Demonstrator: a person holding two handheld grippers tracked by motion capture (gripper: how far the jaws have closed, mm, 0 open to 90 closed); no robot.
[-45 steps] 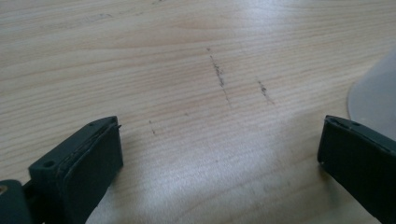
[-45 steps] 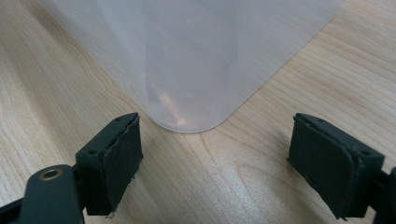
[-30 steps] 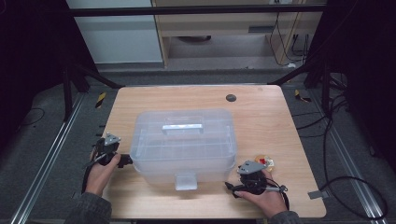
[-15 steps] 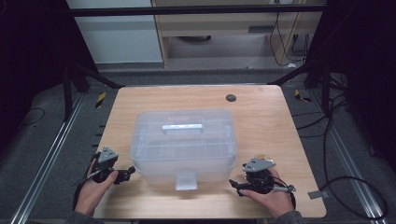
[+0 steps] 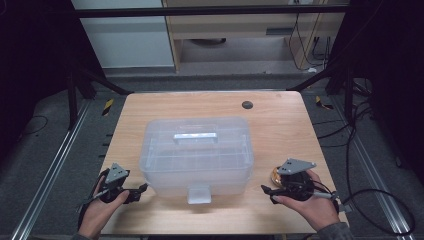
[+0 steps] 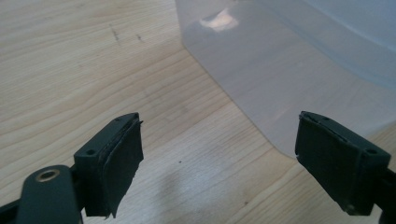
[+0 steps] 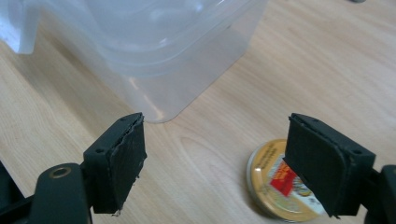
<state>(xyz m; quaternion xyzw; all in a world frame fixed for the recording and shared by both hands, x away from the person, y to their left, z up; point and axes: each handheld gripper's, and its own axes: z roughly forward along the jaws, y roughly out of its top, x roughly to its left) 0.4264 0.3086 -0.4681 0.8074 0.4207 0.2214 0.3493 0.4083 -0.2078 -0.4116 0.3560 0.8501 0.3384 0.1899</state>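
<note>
A clear plastic box [image 5: 197,150] with a lid, a top handle and a front latch [image 5: 199,194] stands in the middle of the wooden table [image 5: 150,107]. My left gripper [image 5: 141,189] is low at the box's near left corner. It is open and its jaws have just been closing a little, with only bare wood between them [image 6: 219,140] and the box wall [image 6: 289,70] just ahead. My right gripper [image 5: 265,189] is open and hangs above the table by the near right corner [image 7: 217,149]. A gold tin lid [image 7: 270,186] lies flat under its right jaw.
The tin lid [image 5: 275,173] lies beside the box's right end, partly under my right hand. A small dark round spot [image 5: 247,104] marks the table's far side. Metal rails and cables run along the floor on both sides.
My left hand has drawn back toward the table's near edge. My right hand has lifted and shifted right, away from the box, uncovering the tin lid.
</note>
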